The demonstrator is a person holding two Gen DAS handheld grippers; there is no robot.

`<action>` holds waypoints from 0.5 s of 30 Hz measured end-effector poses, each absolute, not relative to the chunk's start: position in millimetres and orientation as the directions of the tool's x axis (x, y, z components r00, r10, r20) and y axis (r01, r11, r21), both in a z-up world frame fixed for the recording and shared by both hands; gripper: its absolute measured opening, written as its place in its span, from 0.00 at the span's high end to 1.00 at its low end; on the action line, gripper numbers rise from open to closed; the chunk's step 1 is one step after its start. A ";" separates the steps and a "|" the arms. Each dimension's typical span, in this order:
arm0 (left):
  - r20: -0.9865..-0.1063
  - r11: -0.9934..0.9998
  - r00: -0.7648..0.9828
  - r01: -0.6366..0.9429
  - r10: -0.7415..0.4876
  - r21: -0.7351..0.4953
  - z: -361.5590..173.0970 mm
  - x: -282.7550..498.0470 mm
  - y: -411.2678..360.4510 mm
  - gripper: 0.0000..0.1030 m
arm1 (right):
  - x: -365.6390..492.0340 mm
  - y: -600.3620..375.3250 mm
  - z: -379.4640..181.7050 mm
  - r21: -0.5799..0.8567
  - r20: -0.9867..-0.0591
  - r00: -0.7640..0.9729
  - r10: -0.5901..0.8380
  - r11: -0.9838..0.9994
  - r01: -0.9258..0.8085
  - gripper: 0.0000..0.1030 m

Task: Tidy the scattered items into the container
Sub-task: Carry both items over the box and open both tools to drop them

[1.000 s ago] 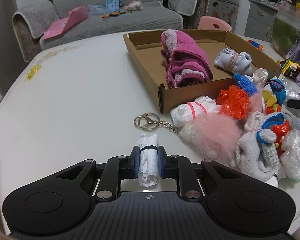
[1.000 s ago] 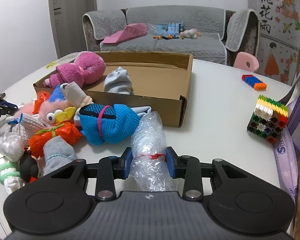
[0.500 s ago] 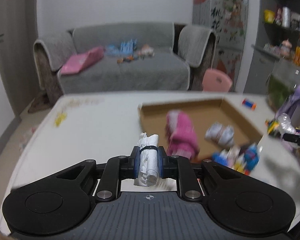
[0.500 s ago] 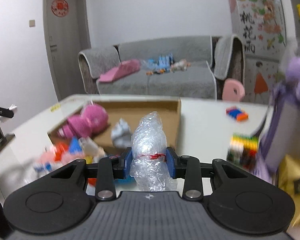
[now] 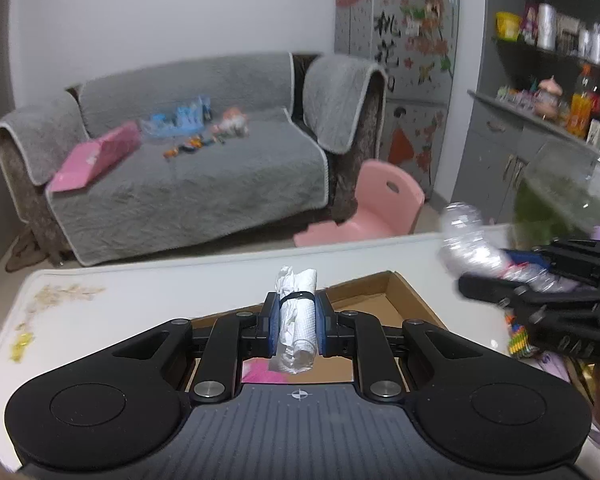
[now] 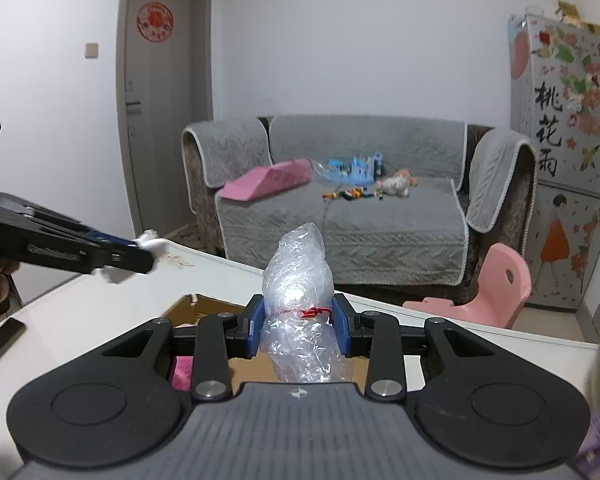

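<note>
My left gripper is shut on a white rolled bundle tied with a black band, held in the air above the near part of the cardboard box. My right gripper is shut on a clear plastic-wrap bundle tied with a red band, also raised over the box. A pink plush shows inside the box under the right gripper. In the left wrist view the right gripper comes in from the right with its clear bundle. The scattered pile is hidden.
The white table runs under both grippers. Beyond it stand a grey sofa with toys on it, a pink child's chair and a decorated fridge. A phone lies at the table's left edge.
Both grippers have risen from the table with their bundles and moved over the box. The pile of scattered items has dropped out of view.
</note>
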State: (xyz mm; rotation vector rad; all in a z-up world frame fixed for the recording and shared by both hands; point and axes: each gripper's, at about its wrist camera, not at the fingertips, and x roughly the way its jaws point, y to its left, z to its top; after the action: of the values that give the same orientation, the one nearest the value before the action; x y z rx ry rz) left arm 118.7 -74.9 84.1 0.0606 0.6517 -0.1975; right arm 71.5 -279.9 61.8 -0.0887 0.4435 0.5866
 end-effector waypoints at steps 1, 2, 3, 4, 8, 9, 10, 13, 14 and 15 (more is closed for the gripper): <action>-0.626 0.978 0.761 0.208 -0.171 -0.014 75.1 133.3 -81.7 0.78 | 81.7 -275.8 54.7 0.045 -0.445 0.735 0.512 0.832 -0.553 0.69; -0.639 0.978 0.751 0.206 -0.166 -0.012 66.4 143.3 -86.6 0.78 | 91.1 -272.1 46.4 0.045 -0.462 0.727 0.508 0.832 -0.554 0.69; -0.658 0.979 0.738 0.202 -0.152 0.000 54.5 157.4 -93.3 0.78 | 99.0 -270.1 38.4 0.046 -0.478 0.719 0.505 0.832 -0.554 0.69; -0.671 0.980 0.727 0.200 -0.145 0.004 45.1 165.7 -95.7 0.78 | 106.1 -268.1 30.3 0.046 -0.494 0.711 0.500 0.832 -0.553 0.69; -0.731 0.984 0.669 0.175 -0.135 -0.022 6.2 203.6 -100.3 0.78 | 139.1 -263.1 -5.1 0.023 -0.567 0.683 0.461 0.837 -0.546 0.69; -0.742 0.985 0.657 0.168 -0.136 -0.032 -2.3 210.1 -100.2 0.78 | 145.5 -262.4 -12.0 0.019 -0.582 0.675 0.454 0.837 -0.546 0.69; -0.751 0.986 0.646 0.163 -0.133 -0.034 -10.0 214.9 -100.8 0.78 | 151.0 -261.5 -18.7 0.015 -0.595 0.668 0.447 0.837 -0.547 0.69; -0.772 0.986 0.622 0.166 -0.129 -0.031 -28.6 223.8 -102.3 0.78 | 161.0 -258.5 -29.2 0.007 -0.625 0.653 0.428 0.840 -0.543 0.69; -0.777 0.986 0.616 0.167 -0.128 -0.030 -33.1 225.0 -102.4 0.78 | 164.2 -258.8 -33.8 0.008 -0.631 0.649 0.424 0.841 -0.541 0.69; -0.784 0.985 0.608 0.170 -0.128 -0.029 -39.2 226.1 -102.7 0.78 | 166.3 -257.1 -35.5 0.009 -0.637 0.646 0.421 0.842 -0.539 0.69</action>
State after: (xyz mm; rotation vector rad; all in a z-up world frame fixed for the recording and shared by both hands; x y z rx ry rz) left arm 226.1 -102.7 -39.2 0.0498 0.9016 -0.1719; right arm 166.3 -257.1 -35.5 -0.1881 0.6744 0.5498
